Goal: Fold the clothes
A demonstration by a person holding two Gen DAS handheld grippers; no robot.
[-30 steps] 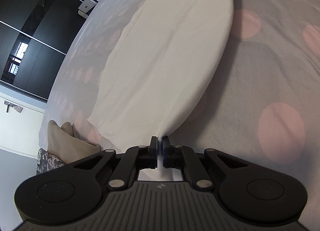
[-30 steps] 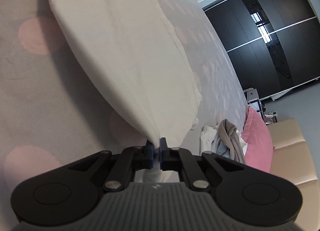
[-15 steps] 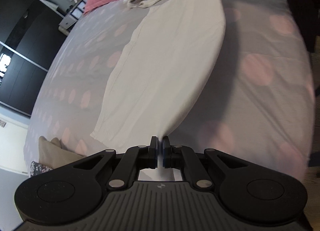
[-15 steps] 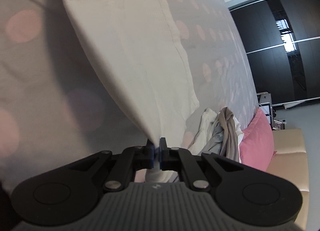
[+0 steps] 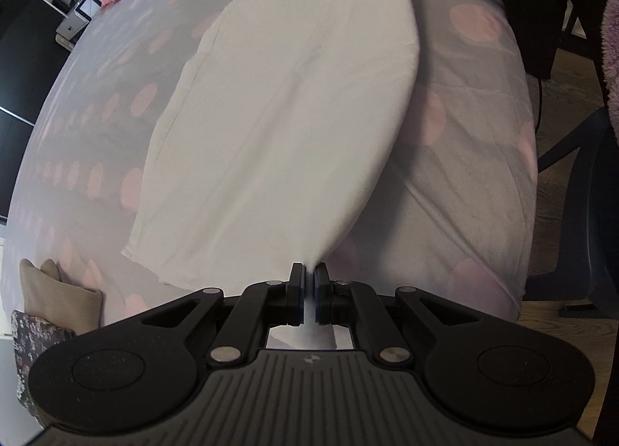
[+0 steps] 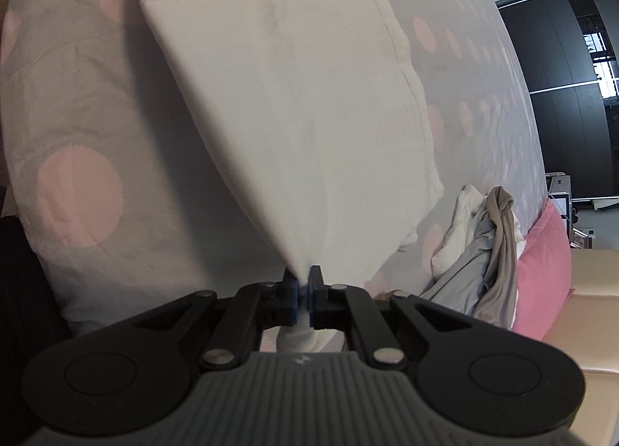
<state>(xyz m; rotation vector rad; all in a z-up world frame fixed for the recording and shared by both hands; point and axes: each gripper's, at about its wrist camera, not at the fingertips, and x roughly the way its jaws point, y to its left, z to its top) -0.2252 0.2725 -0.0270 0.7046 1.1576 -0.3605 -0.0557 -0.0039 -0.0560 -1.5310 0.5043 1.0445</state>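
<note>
A white garment (image 5: 278,117) is stretched taut above the grey bed with pink dots (image 5: 464,144). My left gripper (image 5: 308,275) is shut on one corner of it. My right gripper (image 6: 303,279) is shut on the opposite corner of the same white garment (image 6: 294,105). The far long edge of the cloth rests on the bed; the near edge hangs lifted between the two grippers and casts a shadow on the cover.
A heap of unfolded clothes (image 6: 479,237) lies by a pink pillow (image 6: 541,272) at the head of the bed. A beige folded item (image 5: 54,291) sits at the bed's other end. A dark chair (image 5: 580,214) and wooden floor lie beside the bed. Black wardrobes (image 6: 572,98) stand beyond.
Both grippers have risen and pulled back with the garment held, so more of the bed, the clothes heap and the floor now show. The cloth stays stretched between them.
</note>
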